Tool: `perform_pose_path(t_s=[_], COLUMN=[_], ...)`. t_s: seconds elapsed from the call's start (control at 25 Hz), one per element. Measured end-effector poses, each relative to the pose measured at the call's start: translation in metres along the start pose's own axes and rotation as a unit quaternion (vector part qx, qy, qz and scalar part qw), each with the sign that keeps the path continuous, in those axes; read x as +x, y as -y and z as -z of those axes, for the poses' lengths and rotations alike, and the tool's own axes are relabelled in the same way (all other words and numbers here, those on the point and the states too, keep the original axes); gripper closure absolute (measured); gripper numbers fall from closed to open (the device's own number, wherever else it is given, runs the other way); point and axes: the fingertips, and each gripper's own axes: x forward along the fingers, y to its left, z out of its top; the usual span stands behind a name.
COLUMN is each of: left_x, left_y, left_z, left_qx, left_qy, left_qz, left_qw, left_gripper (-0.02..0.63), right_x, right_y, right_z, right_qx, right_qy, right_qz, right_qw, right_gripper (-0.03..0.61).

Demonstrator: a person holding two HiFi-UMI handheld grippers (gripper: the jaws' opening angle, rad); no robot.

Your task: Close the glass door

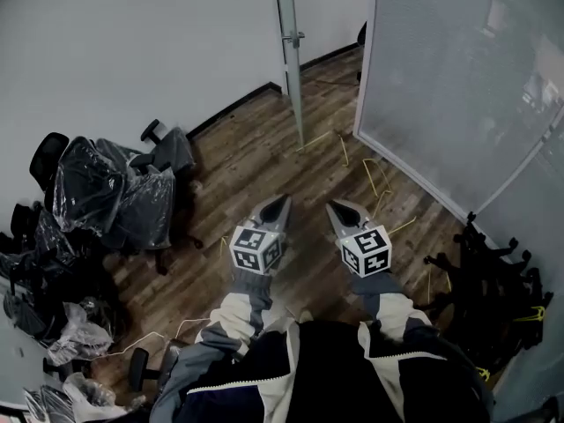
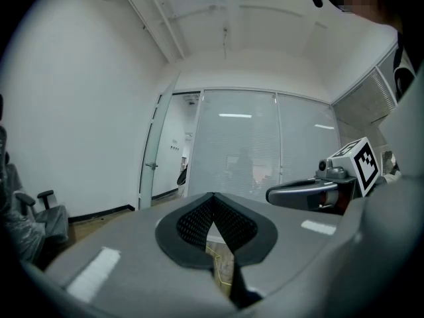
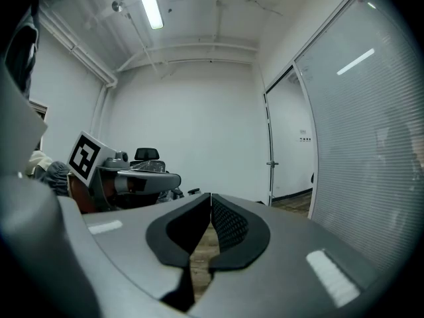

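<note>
The glass door (image 1: pixel 290 55) stands open, edge-on ahead of me, with a metal handle (image 1: pixel 293 36) on it, beside the frosted glass wall (image 1: pixel 441 77). My left gripper (image 1: pixel 280 201) and right gripper (image 1: pixel 334 206) are held side by side above the wooden floor, well short of the door, both pointing towards it. Both are shut with nothing between the jaws. In the left gripper view the door (image 2: pixel 152 154) stands left of the shut left gripper (image 2: pixel 212 196). Seen from the right gripper view, the door (image 3: pixel 270 158) is right of the shut right gripper (image 3: pixel 211 196).
Office chairs wrapped in plastic (image 1: pixel 115 192) crowd the left wall. Black chair bases (image 1: pixel 493 276) are stacked at the right by the frosted wall. Thin yellow cables (image 1: pixel 374 179) lie on the floor near the doorway. A white wall (image 1: pixel 132 51) runs behind.
</note>
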Motion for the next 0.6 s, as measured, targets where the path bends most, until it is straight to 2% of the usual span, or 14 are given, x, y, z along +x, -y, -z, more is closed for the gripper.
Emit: perform_pose_path(t_s=[0.4,0.6], left_x=[0.098,0.162], left_y=[-0.072,-0.093], left_z=[-0.002,0.004], left_qx=[-0.003,0.023], left_qy=[-0.009,-0.023], left_qz=[0.006,0.019], left_qw=[0.9999,0.9993], left_gripper=[0.611,0.611], right_x=[0.093,0.147], right_y=[0.069,0.119], right_z=[-0.009,-0.006], right_qx=[0.01,0.011], right_qy=[0.001,0.002], right_qz=[-0.003,-0.03], right_qw=[1.0,0.999], right_gripper=[0.568,0.559])
